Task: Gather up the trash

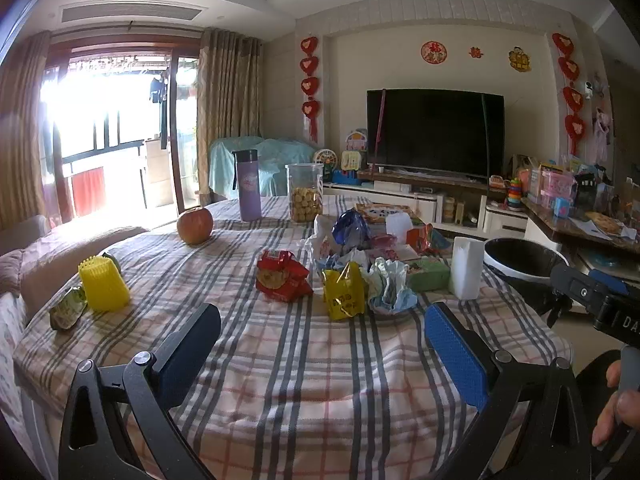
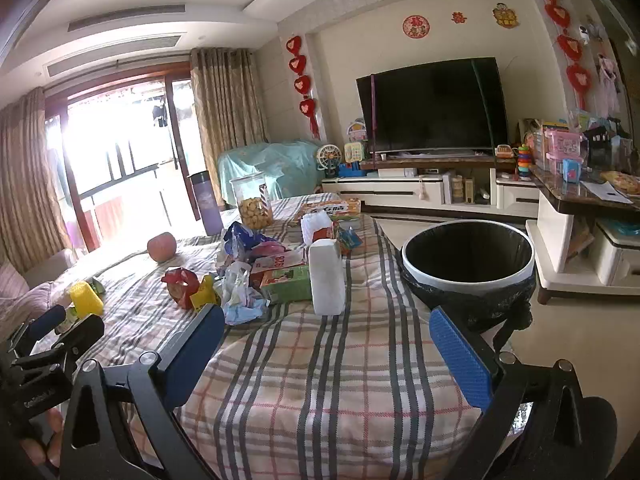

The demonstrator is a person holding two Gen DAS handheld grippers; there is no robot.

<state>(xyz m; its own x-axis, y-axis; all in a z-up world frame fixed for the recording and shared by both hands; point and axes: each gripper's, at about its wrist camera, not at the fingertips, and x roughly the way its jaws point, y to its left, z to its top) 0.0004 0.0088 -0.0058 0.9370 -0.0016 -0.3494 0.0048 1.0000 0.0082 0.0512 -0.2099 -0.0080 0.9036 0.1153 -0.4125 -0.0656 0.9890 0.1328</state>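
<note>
The trash is a heap of crumpled wrappers mid-table: a red crinkled snack bag, a small yellow foil packet and a wad of pale blue-white crumpled paper, with a dark blue shiny wrapper behind them. All of it lies on the grey-and-pink checked tablecloth. Just right of the heap stands a white upright carton, touching a flat green box. Off the table's right edge is the round white bin with a black liner — empty-looking inside.

Further out: a reddish apple, a yellow ribbed plastic cup on its side, a purple flask and a clear jar of biscuits.

Left gripper and right gripper both hang over bare cloth near the front edge, jaws spread wide, nothing between them.
</note>
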